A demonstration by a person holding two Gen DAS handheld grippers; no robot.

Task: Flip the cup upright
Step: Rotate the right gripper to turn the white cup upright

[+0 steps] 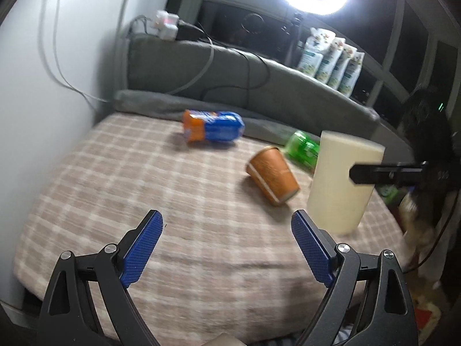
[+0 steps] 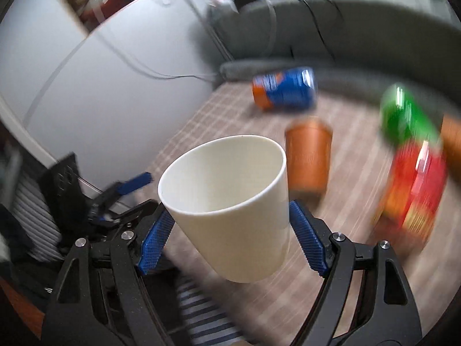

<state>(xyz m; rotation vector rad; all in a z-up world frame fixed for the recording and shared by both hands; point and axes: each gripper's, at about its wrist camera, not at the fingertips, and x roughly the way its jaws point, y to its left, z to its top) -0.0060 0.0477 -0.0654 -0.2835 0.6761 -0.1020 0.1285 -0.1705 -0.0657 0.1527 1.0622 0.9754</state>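
A plain cream cup (image 2: 230, 201) is held between the blue pads of my right gripper (image 2: 230, 230), mouth up and tilted a little toward the camera, above the checked blanket. In the left wrist view the same cup (image 1: 340, 184) stands at the right with a black finger (image 1: 386, 173) of the right gripper against its side. My left gripper (image 1: 227, 245) is open and empty, low over the blanket, left of the cup. It also shows in the right wrist view (image 2: 126, 190), at the left.
An orange paper cup (image 1: 272, 174) lies on its side on the checked blanket (image 1: 144, 187). A blue and orange can (image 1: 213, 127) and a green can (image 1: 302, 147) lie behind it. A red and orange can (image 2: 412, 190) is at the right. A grey headboard (image 1: 230, 69) and white wall bound the bed.
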